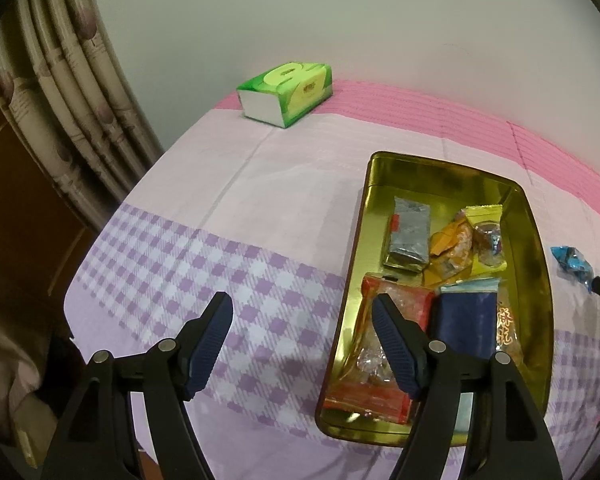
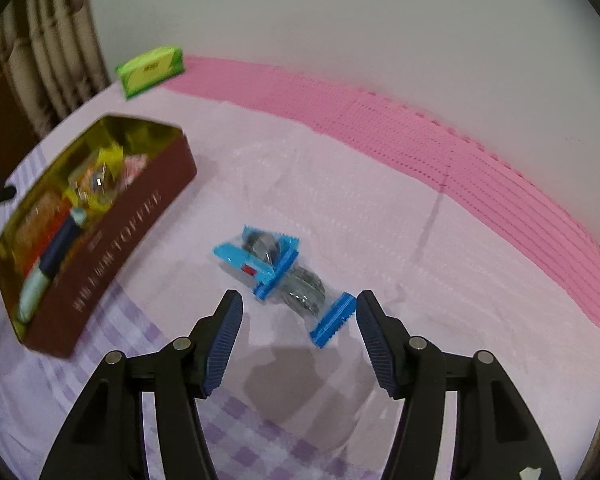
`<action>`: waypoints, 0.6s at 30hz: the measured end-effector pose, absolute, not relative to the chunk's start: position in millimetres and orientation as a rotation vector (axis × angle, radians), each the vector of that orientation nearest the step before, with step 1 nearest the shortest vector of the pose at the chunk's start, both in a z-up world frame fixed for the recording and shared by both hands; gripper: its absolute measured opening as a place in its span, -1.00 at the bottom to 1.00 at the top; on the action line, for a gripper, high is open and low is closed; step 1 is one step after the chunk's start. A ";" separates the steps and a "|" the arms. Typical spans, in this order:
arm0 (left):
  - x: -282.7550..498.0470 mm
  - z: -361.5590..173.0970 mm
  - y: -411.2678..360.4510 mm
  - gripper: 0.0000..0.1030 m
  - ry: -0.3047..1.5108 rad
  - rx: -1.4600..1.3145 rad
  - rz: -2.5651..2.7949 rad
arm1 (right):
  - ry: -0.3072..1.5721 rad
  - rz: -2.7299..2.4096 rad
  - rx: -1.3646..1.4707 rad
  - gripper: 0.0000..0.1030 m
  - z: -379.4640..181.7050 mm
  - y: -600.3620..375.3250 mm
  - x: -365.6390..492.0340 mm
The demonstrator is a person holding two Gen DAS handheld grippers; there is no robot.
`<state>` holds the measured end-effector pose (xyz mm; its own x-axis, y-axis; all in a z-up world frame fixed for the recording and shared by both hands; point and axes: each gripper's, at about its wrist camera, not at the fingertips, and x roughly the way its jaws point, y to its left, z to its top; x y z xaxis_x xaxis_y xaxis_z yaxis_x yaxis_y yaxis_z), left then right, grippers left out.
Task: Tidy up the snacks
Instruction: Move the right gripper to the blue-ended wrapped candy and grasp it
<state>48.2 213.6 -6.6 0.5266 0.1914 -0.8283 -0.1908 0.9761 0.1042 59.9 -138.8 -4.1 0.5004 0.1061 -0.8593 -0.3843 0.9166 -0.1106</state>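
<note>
Spread jaws of the right gripper [image 2: 299,334] hover empty just short of the blue cookie packets [image 2: 284,276] lying on the cloth beside the tin [image 2: 112,236], and closing on the slippery crimped edge could let them slide out or pinch only one.

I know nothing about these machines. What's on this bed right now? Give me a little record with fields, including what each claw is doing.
surface: pink and purple checked cloth
container: gold tin, open, brown outside
in the tin: several wrapped snacks, among them a red packet and a silver one
outside the tin: blue-wrapped snacks, lying on the cloth
far corner: green tissue pack
left claw: open, empty, at the tin's near end
right claw: open, empty, just short of the blue-wrapped snacks
</note>
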 end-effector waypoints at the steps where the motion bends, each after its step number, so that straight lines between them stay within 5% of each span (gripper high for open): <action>1: 48.1 -6.8 212.8 0.43 0.988 0.004 0.226 | 1.010 0.316 -0.316 0.10 -6.4 -137.9 61.4; 18: 52.6 -18.5 210.9 0.43 1.004 0.015 0.234 | 1.074 0.504 -0.296 0.08 -30.6 -133.9 73.0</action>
<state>52.6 210.9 -18.5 0.5140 0.2018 -0.8337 -0.1881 0.9748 0.1200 73.0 -133.9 -30.6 0.3794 0.2476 -0.8915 -0.5279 0.8492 0.0112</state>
